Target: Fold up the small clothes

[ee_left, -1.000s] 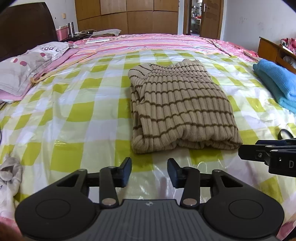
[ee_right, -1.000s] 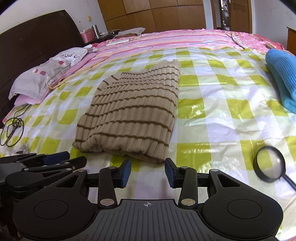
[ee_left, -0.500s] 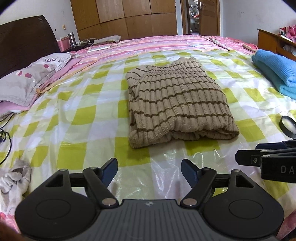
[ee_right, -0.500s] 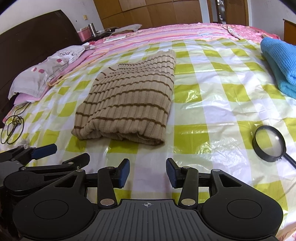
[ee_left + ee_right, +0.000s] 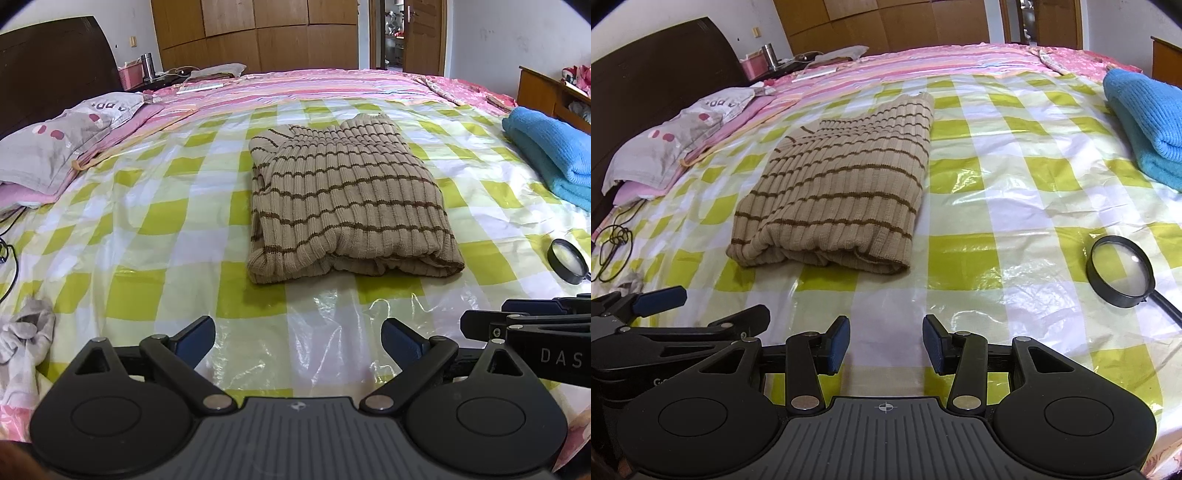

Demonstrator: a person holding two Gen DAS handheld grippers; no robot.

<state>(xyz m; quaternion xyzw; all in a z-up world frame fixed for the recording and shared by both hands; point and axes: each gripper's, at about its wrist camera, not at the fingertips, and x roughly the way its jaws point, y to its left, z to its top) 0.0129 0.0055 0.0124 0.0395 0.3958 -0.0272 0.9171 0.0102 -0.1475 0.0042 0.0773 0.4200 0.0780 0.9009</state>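
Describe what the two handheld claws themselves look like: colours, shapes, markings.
Both are matte black plastic. The left claw and right claw each have two angular linkage arms with silver pivot pins, blue pads on the fingertips, round discs either side of a ribbed grey centre plate, and a small crosshair mark. White "DAS" lettering shows on the right one's side.

We are seeing bright, even daylight glaring off the plastic sheet (image 5: pixel 332 325) in white patches; shadows are staying soft, focus is holding sharp, and fisheye bending is darkening the corners.

Beige sweater (image 5: pixel 347 199) with thin brown stripes; bed cover (image 5: pixel 147 221) checked lime-green and white; blue towel (image 5: pixel 550 151); black-rimmed magnifying glass (image 5: pixel 1121 271); pink-spotted grey pillow (image 5: pixel 55 147).
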